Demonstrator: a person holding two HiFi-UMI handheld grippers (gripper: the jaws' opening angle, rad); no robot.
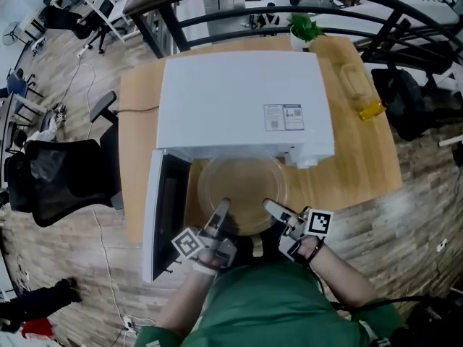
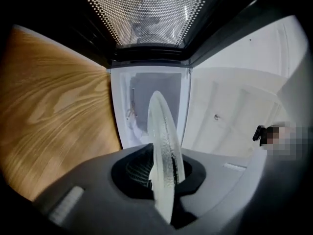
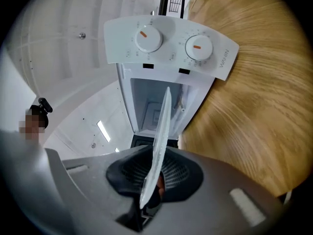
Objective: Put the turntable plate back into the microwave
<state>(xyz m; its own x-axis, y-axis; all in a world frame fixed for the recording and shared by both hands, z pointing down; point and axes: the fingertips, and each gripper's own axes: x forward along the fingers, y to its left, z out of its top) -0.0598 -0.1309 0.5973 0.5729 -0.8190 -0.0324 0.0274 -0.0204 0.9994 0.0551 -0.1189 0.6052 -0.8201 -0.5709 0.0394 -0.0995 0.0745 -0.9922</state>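
Note:
The clear glass turntable plate point(image 1: 242, 188) hangs level in front of the white microwave's point(image 1: 239, 103) open mouth, its far edge under the front lip. My left gripper point(image 1: 223, 208) is shut on the plate's near left rim and my right gripper point(image 1: 268, 207) on its near right rim. In the left gripper view the plate point(image 2: 164, 141) stands edge-on between the jaws of the left gripper point(image 2: 165, 182), with the cavity point(image 2: 151, 94) straight ahead. The right gripper view shows the plate point(image 3: 160, 129) clamped in the right gripper point(image 3: 150, 182) below the two dials point(image 3: 148, 38).
The microwave door point(image 1: 165, 215) is swung open at the left, past the wooden table's point(image 1: 362, 161) front edge. At the table's back right stand a potted plant point(image 1: 304, 29), a clear container point(image 1: 354, 82) and a yellow item point(image 1: 370, 110). A black office chair point(image 1: 61, 179) stands left.

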